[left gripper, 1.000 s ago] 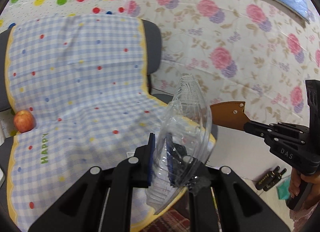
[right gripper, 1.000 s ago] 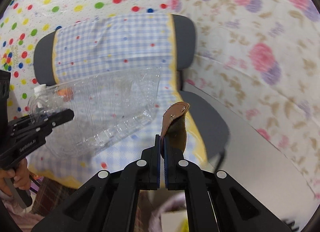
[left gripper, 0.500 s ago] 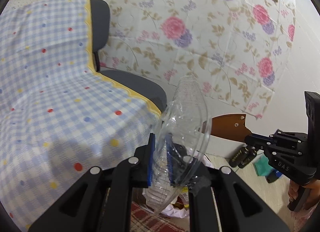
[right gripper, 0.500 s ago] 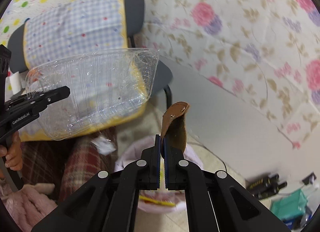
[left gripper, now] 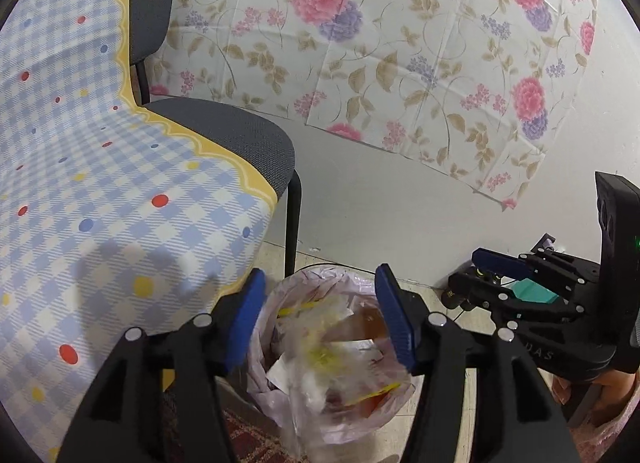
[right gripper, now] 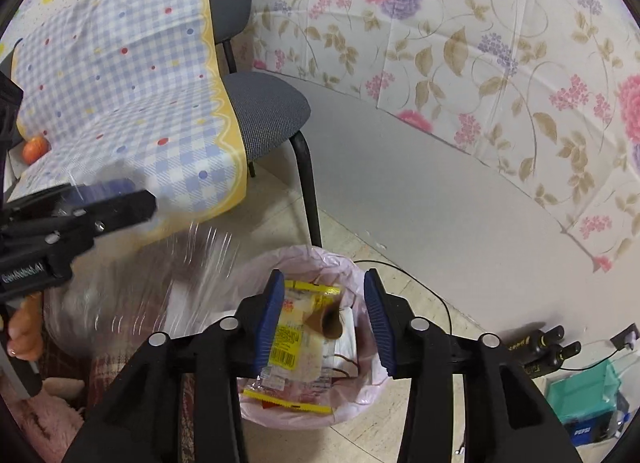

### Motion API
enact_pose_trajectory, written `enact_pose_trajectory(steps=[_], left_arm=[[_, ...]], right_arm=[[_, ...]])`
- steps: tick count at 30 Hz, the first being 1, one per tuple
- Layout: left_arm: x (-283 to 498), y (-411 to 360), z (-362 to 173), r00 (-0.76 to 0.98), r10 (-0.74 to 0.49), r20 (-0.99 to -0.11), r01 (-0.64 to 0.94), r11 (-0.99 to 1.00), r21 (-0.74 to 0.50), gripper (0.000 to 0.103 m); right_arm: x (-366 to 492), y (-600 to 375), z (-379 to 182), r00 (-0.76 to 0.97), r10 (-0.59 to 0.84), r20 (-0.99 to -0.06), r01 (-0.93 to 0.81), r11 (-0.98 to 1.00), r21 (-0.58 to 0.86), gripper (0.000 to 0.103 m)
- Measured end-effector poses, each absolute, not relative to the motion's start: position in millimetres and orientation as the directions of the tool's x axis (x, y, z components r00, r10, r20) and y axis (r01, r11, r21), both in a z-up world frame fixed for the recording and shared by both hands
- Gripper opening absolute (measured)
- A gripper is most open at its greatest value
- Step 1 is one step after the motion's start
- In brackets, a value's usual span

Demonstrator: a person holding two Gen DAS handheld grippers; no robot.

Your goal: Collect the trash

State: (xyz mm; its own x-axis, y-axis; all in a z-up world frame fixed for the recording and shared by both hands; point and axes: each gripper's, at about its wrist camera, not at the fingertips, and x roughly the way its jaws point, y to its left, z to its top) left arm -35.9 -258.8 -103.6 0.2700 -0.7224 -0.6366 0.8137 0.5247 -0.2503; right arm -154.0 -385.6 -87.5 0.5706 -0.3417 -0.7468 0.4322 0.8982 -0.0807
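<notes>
The left gripper (left gripper: 320, 315) points forward and down, its two blue-padded fingers (left gripper: 248, 323) spread wide apart with nothing pinched between them. In the right wrist view it enters from the left edge, blurred, with a bare hand (right gripper: 24, 327) wrapped round its handle below.

The right gripper (right gripper: 324, 319) also tilts downward, its blue pads (right gripper: 378, 323) standing well apart and clamping nothing. In the left wrist view it reaches in from the right edge, level with and near the left gripper, jaws parted, held by a hand (left gripper: 600, 395) at the lower right.
</notes>
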Motion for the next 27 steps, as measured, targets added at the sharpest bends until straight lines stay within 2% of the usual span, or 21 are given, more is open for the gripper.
enact_pose_trajectory(steps=[2, 9, 13, 19, 22, 27], left_arm=[[-35, -254, -101, 0.289, -0.733, -0.616, 0.81, 0.53, -0.251, 0.06], [-29, -238, -89, 0.319, -0.744, -0.587, 0.802, 0.542, -0.252, 0.06], [-29, -238, -91, 0.308, -0.742, -0.595, 0.808, 0.534, -0.248, 0.06], [-23, -216, -73, 0.365, -0.744, -0.559, 0.801, 0.557, -0.218, 0.06], [-17, -207, -65, 0.397, -0.738, -0.546, 0.786, 0.58, -0.212, 0.06], [-5, -188, -58, 0.473, -0.704, -0.53, 0.748, 0.639, -0.18, 0.06]], right_arm=[[-156, -387, -84, 0.583, -0.333, -0.741, 0.436, 0.898, -0.06, 0.043], [-155, -380, -73, 0.612, -0.304, -0.73, 0.427, 0.904, -0.019, 0.043], [-154, -372, -68, 0.618, -0.305, -0.725, 0.415, 0.91, -0.03, 0.043], [-150, -366, -69, 0.621, -0.297, -0.725, 0.393, 0.919, -0.04, 0.043], [-143, -356, -78, 0.629, -0.238, -0.74, 0.339, 0.941, -0.014, 0.043], [-124, -312, -111, 0.635, -0.027, -0.772, 0.14, 0.987, 0.081, 0.043]])
